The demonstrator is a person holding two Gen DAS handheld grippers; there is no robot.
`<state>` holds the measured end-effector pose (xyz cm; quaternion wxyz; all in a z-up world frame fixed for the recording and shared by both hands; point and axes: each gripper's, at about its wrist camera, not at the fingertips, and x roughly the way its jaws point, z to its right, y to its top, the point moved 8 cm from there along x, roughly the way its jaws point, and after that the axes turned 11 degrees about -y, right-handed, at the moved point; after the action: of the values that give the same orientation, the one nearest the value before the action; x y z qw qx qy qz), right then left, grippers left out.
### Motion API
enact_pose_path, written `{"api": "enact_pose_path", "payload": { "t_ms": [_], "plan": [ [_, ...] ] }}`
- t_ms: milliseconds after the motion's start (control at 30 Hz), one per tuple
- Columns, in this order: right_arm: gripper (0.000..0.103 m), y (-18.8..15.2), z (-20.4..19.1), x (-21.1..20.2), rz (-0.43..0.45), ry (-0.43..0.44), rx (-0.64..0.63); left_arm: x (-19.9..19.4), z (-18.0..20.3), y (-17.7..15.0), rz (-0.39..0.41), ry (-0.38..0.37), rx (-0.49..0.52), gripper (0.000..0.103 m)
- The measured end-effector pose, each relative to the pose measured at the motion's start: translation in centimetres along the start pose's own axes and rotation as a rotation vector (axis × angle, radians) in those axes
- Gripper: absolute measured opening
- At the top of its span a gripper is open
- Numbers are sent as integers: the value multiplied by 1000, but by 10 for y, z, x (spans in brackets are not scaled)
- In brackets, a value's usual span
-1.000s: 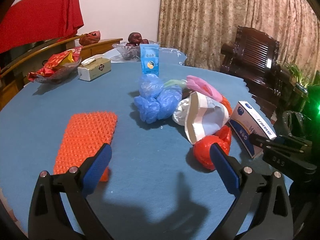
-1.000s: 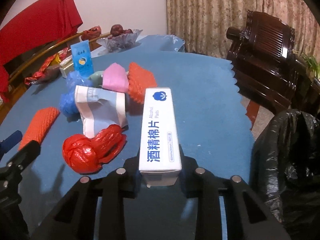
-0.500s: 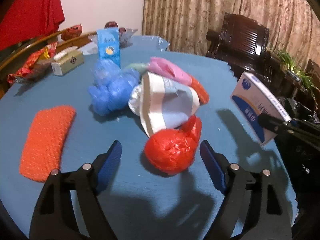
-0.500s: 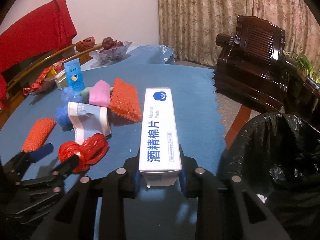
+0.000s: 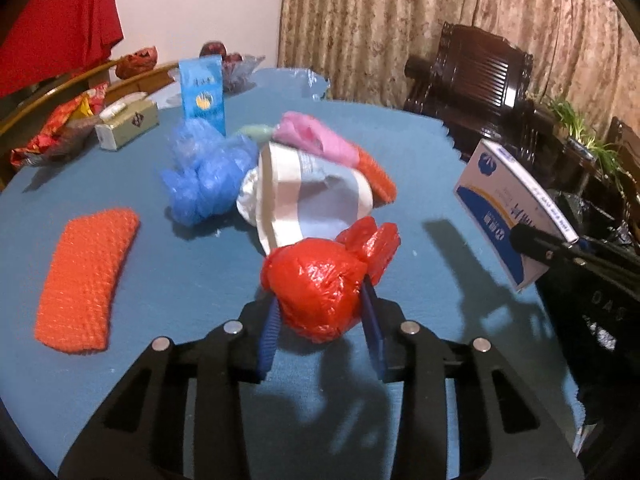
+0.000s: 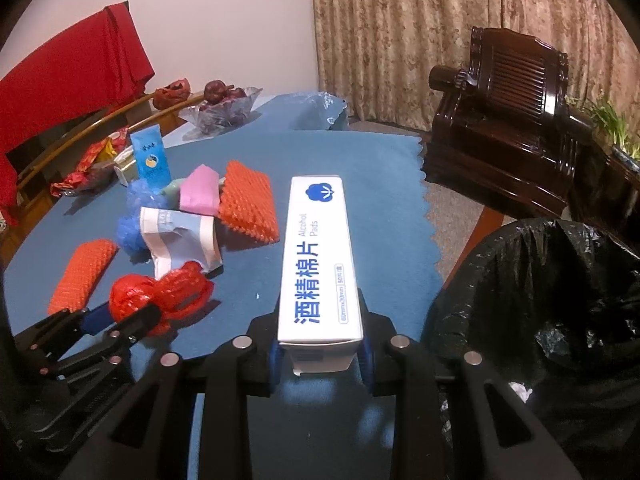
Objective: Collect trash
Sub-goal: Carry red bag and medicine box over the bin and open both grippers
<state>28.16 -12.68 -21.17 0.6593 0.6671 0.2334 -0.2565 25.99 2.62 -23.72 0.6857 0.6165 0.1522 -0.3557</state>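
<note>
My left gripper [image 5: 320, 320] is shut on a crumpled red plastic bag [image 5: 316, 284] on the blue table [image 5: 180, 360]; it also shows in the right wrist view [image 6: 152, 296]. My right gripper [image 6: 320, 356] is shut on a white alcohol pads box [image 6: 320, 256] and holds it above the table's right edge, next to a black-lined trash bin [image 6: 560, 300]. The box also shows in the left wrist view [image 5: 508, 208]. More trash lies beyond: a white paper cup sleeve [image 5: 308, 196], a blue plastic bag [image 5: 204, 176], a pink wrapper [image 5: 316, 136] and orange foam nets [image 5: 84, 276].
A blue carton [image 5: 202, 94], a small tissue box [image 5: 128, 124], a fruit bowl [image 6: 220, 108] and red snack packets [image 5: 60, 132] stand at the table's far side. A dark wooden armchair [image 6: 508, 120] stands to the right, beyond the bin.
My left gripper has moved forward and closed on the red bag. My right gripper has carried the box right, toward the bin.
</note>
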Motion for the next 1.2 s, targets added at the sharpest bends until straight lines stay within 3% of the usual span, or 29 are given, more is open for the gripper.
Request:
{"api": "enact_pose_path", "payload": {
  "t_ms": [333, 633, 1200],
  "plan": [
    [30, 15, 15, -33, 50, 5, 19, -29, 21, 30, 72, -18, 31, 35],
    [30, 25, 59, -68, 91, -42, 70, -43, 63, 53, 128, -90, 64, 35],
    [30, 5, 191, -103, 98, -249, 194, -15, 207, 55, 104, -308, 211, 35]
  ]
}}
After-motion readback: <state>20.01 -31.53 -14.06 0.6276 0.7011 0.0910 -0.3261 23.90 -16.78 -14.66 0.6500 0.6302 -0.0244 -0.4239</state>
